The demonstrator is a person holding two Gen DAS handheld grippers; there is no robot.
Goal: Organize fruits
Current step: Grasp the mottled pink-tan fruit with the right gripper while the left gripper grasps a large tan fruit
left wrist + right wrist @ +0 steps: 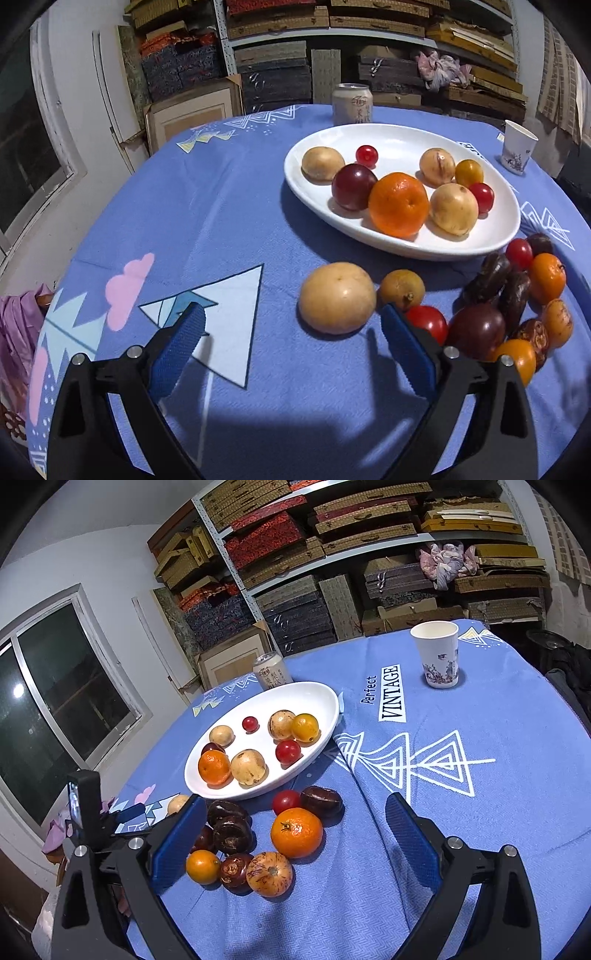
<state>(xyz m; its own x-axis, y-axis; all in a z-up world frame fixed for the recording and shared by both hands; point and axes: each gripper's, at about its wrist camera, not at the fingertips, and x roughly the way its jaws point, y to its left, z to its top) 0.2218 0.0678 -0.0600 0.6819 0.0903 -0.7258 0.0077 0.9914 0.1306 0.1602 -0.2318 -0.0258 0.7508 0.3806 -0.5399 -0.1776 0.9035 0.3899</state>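
A white oval plate (402, 140) (317, 694) holds several fruits, among them an orange (399, 205) (213, 767) and a dark plum (354, 186). Loose fruit lies on the blue tablecloth in front of it: a tan round fruit (337, 298), a small red tomato (428, 320), a mandarin (296, 832) and several dark brown pieces (232, 833). My left gripper (293, 323) is open just short of the tan fruit, nothing between its blue pads. My right gripper (295, 814) is open too, hovering over the loose pile without touching it.
A drink can (351, 104) (271, 674) stands behind the plate and a paper cup (517, 151) (439, 659) at the far right. The left gripper's body (86, 812) shows at the left of the right wrist view. Shelves of boxes stand beyond the table.
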